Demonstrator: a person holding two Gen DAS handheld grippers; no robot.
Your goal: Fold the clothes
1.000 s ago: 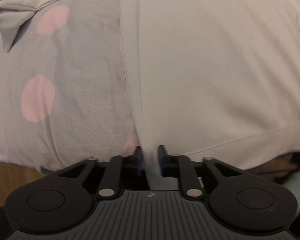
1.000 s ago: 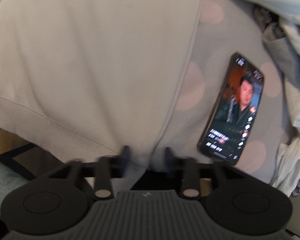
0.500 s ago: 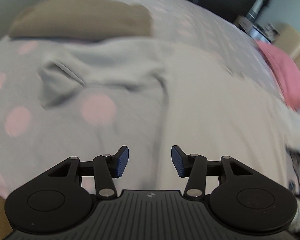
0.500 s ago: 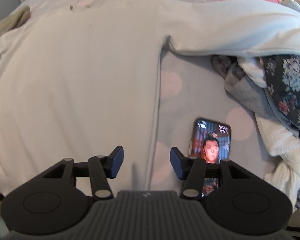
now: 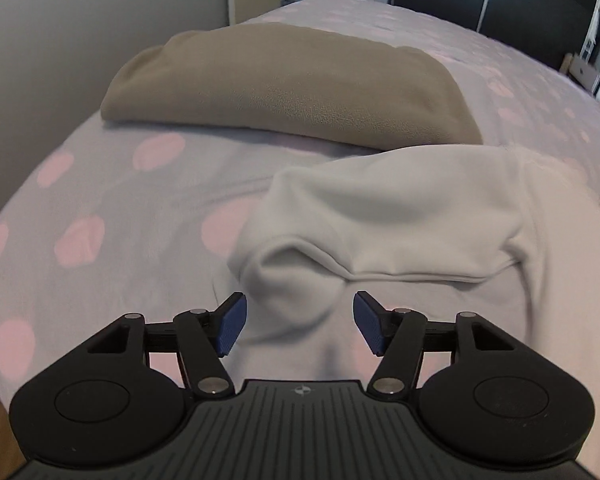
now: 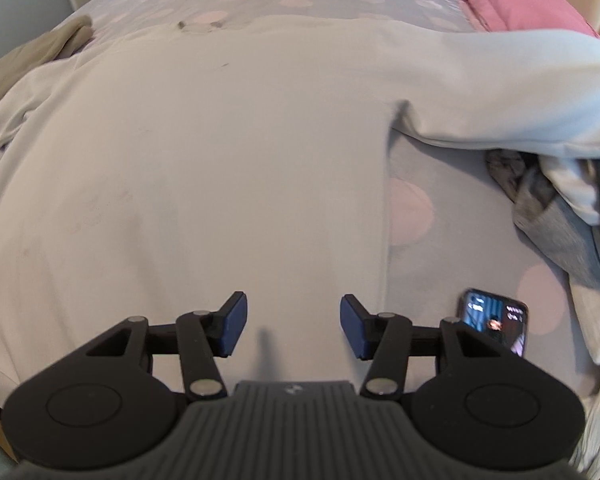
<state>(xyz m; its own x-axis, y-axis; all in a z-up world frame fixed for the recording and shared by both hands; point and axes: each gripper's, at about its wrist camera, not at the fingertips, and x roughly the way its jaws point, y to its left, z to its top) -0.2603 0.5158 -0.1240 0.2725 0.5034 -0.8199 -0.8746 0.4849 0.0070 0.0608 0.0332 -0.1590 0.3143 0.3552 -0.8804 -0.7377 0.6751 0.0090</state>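
The pale sweatshirt (image 6: 220, 160) lies spread flat on the spotted bed (image 5: 100, 200). The left gripper (image 5: 299, 328) is opening above its crumpled sleeve (image 5: 380, 232); the right gripper (image 6: 293, 328) hovers wide, empty.

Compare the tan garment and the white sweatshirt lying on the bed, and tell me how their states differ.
The tan garment is folded into a compact bundle; the white sweatshirt lies spread flat with sleeves out. The tan garment sits at the bed's edge near the wall; the white sweatshirt covers the middle. Both rest on the dotted bedspread, and neither is gripped.
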